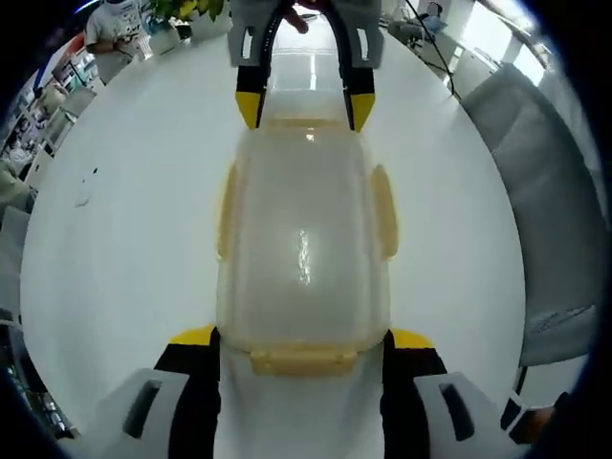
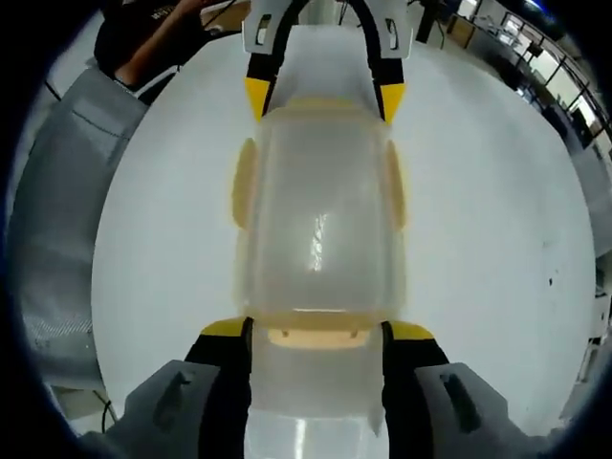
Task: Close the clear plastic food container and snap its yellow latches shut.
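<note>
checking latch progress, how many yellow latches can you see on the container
4. In the left gripper view, one latch on the left side, one on the right, one at the near end, and one at the far end, partly hidden.

Container (image 1: 304, 253) lid: no readable text or brand.
Grippers: no legible markings.
White table (image 1: 124, 239): no signs or numbers readable.

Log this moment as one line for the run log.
container: lid on, on white table | left tongs: straddling near end | right tongs: straddling opposite end | end latch: state unclear
</note>
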Tool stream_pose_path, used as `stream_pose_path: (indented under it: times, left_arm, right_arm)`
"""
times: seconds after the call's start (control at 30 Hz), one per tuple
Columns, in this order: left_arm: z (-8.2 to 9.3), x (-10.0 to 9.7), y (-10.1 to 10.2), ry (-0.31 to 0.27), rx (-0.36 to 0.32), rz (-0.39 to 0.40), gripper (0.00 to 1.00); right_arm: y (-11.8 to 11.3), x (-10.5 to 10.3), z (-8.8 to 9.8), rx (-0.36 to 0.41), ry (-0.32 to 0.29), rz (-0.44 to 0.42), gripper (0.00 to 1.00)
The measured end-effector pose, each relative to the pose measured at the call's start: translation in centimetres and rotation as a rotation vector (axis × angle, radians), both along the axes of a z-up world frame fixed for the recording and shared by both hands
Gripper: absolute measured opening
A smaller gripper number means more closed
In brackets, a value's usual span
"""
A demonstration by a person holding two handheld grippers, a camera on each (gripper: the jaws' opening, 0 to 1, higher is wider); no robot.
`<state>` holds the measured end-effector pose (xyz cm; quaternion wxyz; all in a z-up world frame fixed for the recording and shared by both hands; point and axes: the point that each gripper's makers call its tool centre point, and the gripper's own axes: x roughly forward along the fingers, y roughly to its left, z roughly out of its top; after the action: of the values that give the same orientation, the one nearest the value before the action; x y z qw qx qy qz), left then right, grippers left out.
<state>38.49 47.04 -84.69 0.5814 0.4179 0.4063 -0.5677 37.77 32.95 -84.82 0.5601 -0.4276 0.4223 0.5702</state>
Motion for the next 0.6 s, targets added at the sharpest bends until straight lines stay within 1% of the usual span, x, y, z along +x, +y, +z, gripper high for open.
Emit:
stream_pose_path:
  times: [0.1, 0.23, 0.37, 0.5, 0.57, 0.6]
  left_arm:
    - [0.04, 0.03, 0.02, 0.001, -0.002, -0.005, 0.64]
    - [0.04, 0.08, -0.01, 0.000, 0.015, -0.014, 0.63]
    - [0.08, 0.14, 0.23, -0.001, 0.035, -0.057, 0.61]
    - [0.11, 0.18, 0.30, -0.003, 0.051, -0.070, 0.60]
    - [0.15, 0.18, 0.43, -0.005, 0.063, -0.093, 0.57]
    - [0.21, 0.18, 0.58, -0.005, 0.072, -0.118, 0.54]
  right_arm:
    - [0.05, -0.03, 0.02, -0.009, -0.001, 0.000, 0.51]
    - [-0.03, 0.01, 0.01, -0.016, 0.000, 0.001, 0.51]
    - [-0.11, -0.01, 0.04, -0.013, -0.001, 0.007, 0.50]
    - [-0.13, -0.01, 0.07, -0.006, -0.001, 0.006, 0.49]
    - [-0.16, 0.03, 0.07, -0.008, -0.002, 0.007, 0.49]
    - [-0.26, 0.04, 0.08, -0.012, 0.000, 0.011, 0.48]
